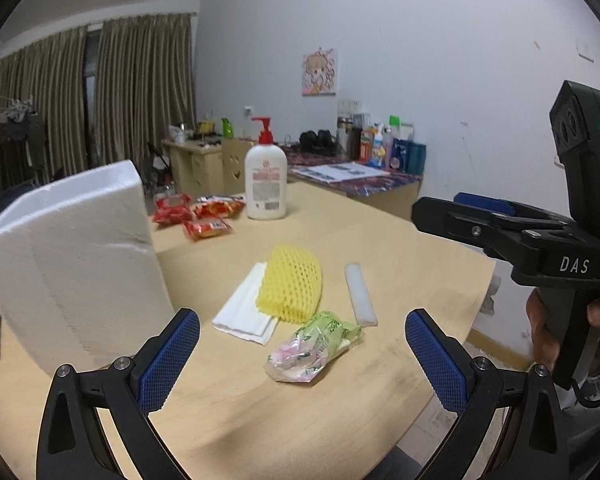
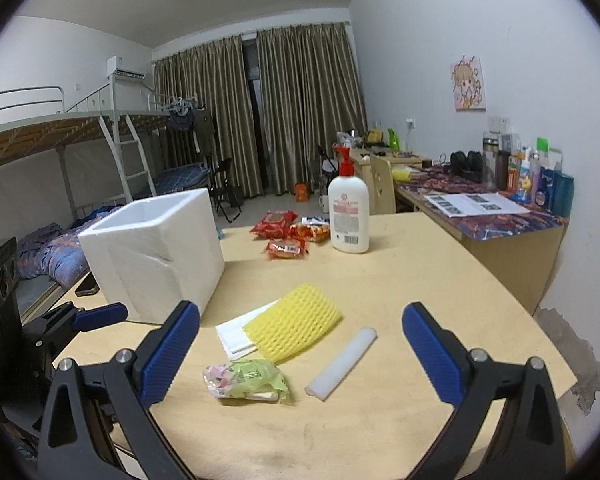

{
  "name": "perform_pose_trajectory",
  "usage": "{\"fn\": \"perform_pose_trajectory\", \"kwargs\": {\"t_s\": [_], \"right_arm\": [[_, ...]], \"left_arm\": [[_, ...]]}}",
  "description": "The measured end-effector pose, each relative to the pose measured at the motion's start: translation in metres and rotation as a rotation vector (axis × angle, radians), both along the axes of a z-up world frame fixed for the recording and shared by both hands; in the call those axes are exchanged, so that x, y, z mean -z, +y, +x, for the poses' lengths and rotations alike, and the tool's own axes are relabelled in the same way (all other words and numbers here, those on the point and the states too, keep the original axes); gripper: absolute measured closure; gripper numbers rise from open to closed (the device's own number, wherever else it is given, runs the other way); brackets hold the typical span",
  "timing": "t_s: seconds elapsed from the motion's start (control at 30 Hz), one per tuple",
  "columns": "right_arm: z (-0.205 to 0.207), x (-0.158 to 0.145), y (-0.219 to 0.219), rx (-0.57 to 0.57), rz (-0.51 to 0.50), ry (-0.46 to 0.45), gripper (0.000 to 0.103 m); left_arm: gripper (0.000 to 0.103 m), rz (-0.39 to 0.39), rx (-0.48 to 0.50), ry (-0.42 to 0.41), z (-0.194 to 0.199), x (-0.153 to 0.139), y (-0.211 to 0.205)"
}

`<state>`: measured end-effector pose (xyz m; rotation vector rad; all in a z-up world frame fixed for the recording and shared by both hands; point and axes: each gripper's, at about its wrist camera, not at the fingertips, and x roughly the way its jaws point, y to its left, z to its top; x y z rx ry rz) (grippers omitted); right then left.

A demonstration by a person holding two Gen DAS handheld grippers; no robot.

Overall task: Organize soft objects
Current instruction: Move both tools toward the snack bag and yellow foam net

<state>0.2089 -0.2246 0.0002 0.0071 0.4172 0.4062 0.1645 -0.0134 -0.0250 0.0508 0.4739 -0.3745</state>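
Hovering above table edge, both tongs apart from all items.

Left wrist view
- Left gripper (image 1: 302, 354): jaws spread wide, nothing between the blue pads (image 1: 168, 360); held over the wooden table (image 1: 400, 248).
- Right gripper (image 1: 456, 212): seen from the side at right, held by a hand (image 1: 548, 332); jaw gap not readable from this angle.
- Foam box (image 1: 76, 264): white, upright, at left on the table.
- Yellow foam net (image 1: 292, 286): centre of table, lying partly on the white foam sheet (image 1: 244, 312).
- White foam stick (image 1: 360, 294): just right of the net, apart from it.
- Green wrapped packet (image 1: 312, 346): nearest the pads, close to the stick's near end.
- Red snack packets (image 1: 192, 212): far side, beside the lotion bottle (image 1: 266, 178).

Right wrist view
- Right gripper (image 2: 300, 354): jaws wide apart, empty, above the near table edge.
- Left gripper (image 2: 96, 316): partly visible at left edge; opening cannot be judged here.
- Foam box (image 2: 156, 252): open top, left of centre.
- Yellow foam net (image 2: 296, 324): overlapping the white foam sheet (image 2: 232, 332).
- White foam stick (image 2: 342, 364): lying diagonally, right of the net.
- Green wrapped packet (image 2: 246, 380): between the pads' line of sight, near the table edge.
- Red snack packets (image 2: 284, 236): beside the lotion bottle (image 2: 348, 208).
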Motion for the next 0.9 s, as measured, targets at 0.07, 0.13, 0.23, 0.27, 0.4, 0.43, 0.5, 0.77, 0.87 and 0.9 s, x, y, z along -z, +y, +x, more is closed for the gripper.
{"fn": "perform_pose_trajectory", "kwargs": {"t_s": [0.07,0.13,0.23,0.27,0.4,0.43,0.5,0.77,0.87,0.9], "right_arm": [[0.006,0.003,0.0,-0.007,-0.002,0.012,0.0],[0.011,0.008,-0.001,-0.018,-0.002,0.027,0.0],[0.019,0.014,-0.002,-0.018,-0.008,0.048,0.0],[0.021,0.015,-0.003,-0.017,-0.009,0.054,0.0],[0.029,0.023,-0.004,-0.018,-0.004,0.079,0.0],[0.031,0.024,-0.005,-0.019,-0.003,0.084,0.0],[0.034,0.027,-0.006,-0.02,0.001,0.092,0.0],[0.046,0.031,-0.006,-0.036,0.013,0.117,0.0],[0.05,0.032,-0.004,-0.045,0.012,0.123,0.0],[0.051,0.033,-0.003,-0.048,0.011,0.126,0.0]], "left_arm": [[0.0,-0.002,0.012,0.017,0.007,0.005,-0.002],[0.0,-0.008,0.025,0.034,0.014,0.009,-0.003],[0.0,-0.009,0.044,0.065,0.025,0.018,-0.005],[0.0,-0.008,0.05,0.075,0.028,0.021,-0.006],[0.0,-0.004,0.077,0.116,0.04,0.031,-0.01],[0.0,-0.003,0.083,0.124,0.043,0.033,-0.011],[0.001,-0.009,0.09,0.141,0.049,0.036,-0.012],[0.011,0.004,0.12,0.2,0.061,0.047,-0.019],[0.017,0.026,0.131,0.223,0.065,0.054,-0.023],[0.018,0.029,0.135,0.232,0.067,0.056,-0.024]]}}
